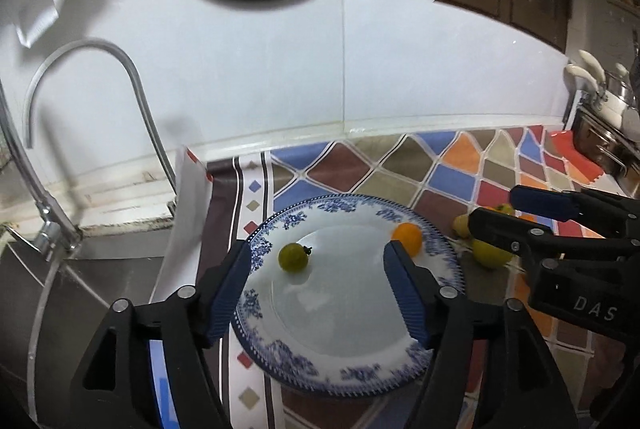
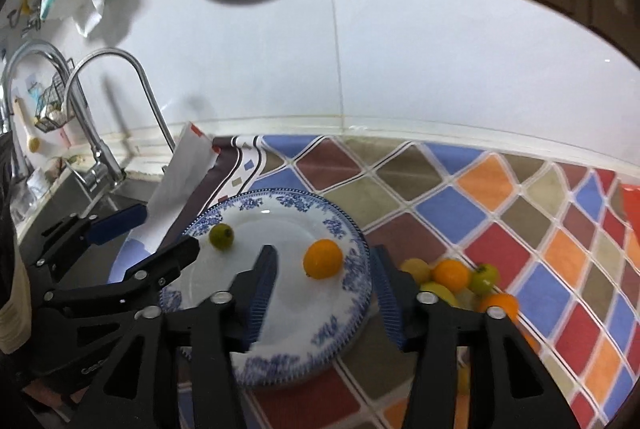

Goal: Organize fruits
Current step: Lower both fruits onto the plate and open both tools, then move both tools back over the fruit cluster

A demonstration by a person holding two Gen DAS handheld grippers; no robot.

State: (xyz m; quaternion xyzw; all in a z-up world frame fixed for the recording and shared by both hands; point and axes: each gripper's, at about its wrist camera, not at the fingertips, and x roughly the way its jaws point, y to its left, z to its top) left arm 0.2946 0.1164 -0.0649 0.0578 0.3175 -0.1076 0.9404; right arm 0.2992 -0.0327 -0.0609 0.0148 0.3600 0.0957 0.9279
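Fruits were split between two places: two had been set on the blue-patterned plate, the rest were left in a heap on the tiled mat.

In the left wrist view, the left gripper was held above the plate with its jaws wide apart and nothing between them. A green fruit was seen on the plate's well, and an orange fruit near the far right rim, partly hidden by the right finger. The right gripper was seen reaching in from the right, over the heap beside the plate, presumably so the next piece could be fetched.

In the right wrist view, the right gripper was likewise spread and empty, straddling the plate's right rim. The orange fruit lay just ahead of the jaws, the green fruit well apart from it. The heap of fruits was gathered just off the rim; its exact count could not be made out behind the finger. The left gripper was seen open at the plate's left edge.
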